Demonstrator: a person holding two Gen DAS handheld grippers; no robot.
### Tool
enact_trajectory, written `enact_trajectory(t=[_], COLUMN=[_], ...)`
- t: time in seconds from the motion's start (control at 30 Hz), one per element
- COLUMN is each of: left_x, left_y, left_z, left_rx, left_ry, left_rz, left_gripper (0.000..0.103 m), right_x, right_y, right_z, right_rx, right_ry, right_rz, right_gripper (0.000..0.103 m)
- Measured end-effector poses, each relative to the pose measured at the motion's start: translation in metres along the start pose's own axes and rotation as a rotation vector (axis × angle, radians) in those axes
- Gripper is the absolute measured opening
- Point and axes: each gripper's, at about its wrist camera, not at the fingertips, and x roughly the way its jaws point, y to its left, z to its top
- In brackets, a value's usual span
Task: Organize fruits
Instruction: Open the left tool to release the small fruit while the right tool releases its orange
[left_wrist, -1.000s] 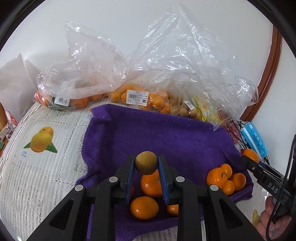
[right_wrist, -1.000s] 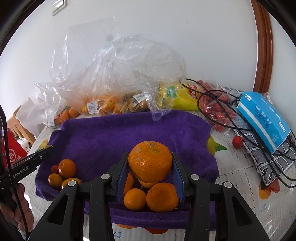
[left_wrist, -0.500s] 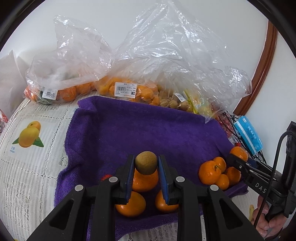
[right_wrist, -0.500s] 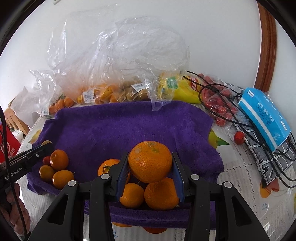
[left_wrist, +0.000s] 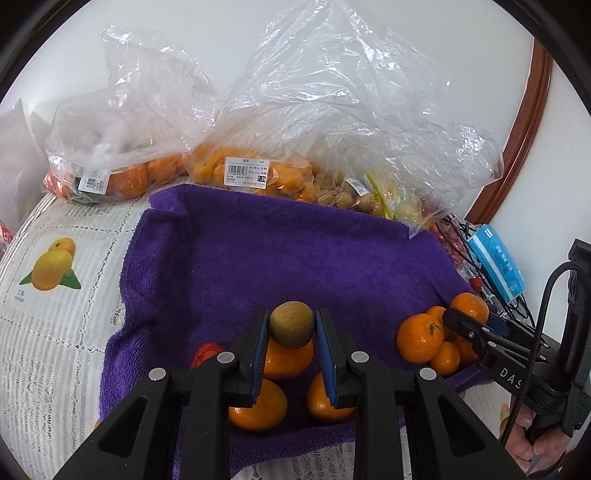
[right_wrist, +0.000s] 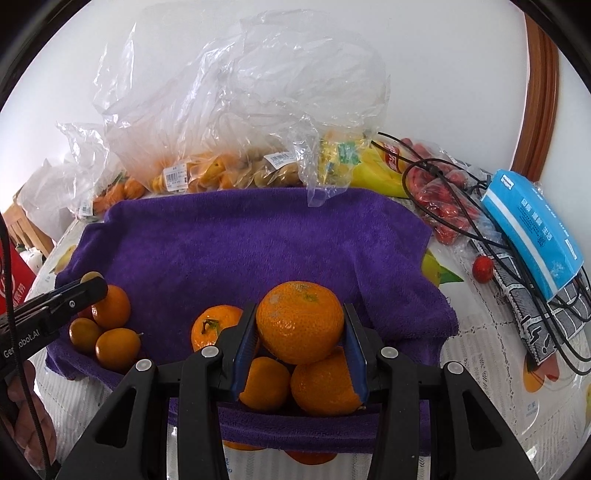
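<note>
The left gripper (left_wrist: 291, 330) has its blue-padded jaws clenched on a small round brown kiwi-like fruit (left_wrist: 291, 328), held clear above the purple terry towel (left_wrist: 280, 258). Just under the fruit, on the near part of the towel, lie three small orange mandarins (left_wrist: 290, 360) and a small red fruit (left_wrist: 207, 352) to their left. The right gripper (right_wrist: 300, 334) grips a large dimpled orange mandarin (right_wrist: 300, 321) between its pads, above a near cluster of loose mandarins (right_wrist: 321, 384) at the towel's near edge. Both grippers slope down toward the towel. In the left wrist view the right gripper's black finger reaches in from the right beside a mandarin pile (left_wrist: 428, 338), with a person's hand (left_wrist: 528, 439) on its handle at the lower right. In the right wrist view the left gripper's finger enters from the left above another small heap of oranges (right_wrist: 107, 328).

Compared with a second ago, both grips are unchanged, and the left wrist view has shifted: the towel and the bags sit lower in the picture, and the red fruit is now in sight. Crumpled clear plastic bags of fruit (left_wrist: 251, 173) stand along the far edge, and a blue tissue pack (right_wrist: 532, 232) lies on the lace tablecloth (left_wrist: 55, 332) to the right.
</note>
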Motion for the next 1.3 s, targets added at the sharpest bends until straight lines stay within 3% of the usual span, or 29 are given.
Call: enact_trajectory(t=[0.6, 1.07, 1.3], left_x=[0.000, -0.014, -0.020], left_y=[-0.002, -0.001, -0.002], left_z=[0.000, 0.003, 0.004], left_rx=[0.011, 0.002, 0.003], left_ry=[0.002, -0.051, -0.065], left_rz=[-0.001, -0.022, -0.026], left_gripper=[0.026, 0.050, 0.054], right_x=[0.000, -0.007, -0.014], right_y=[0.000, -0.002, 0.003], right_z=[0.000, 0.002, 0.002], right_rx=[-0.009, 0.008, -0.009], right_ry=[-0.012, -0.041, -0.080], right_rz=[0.002, 0.013, 0.010], right_gripper=[0.044, 0.051, 0.057])
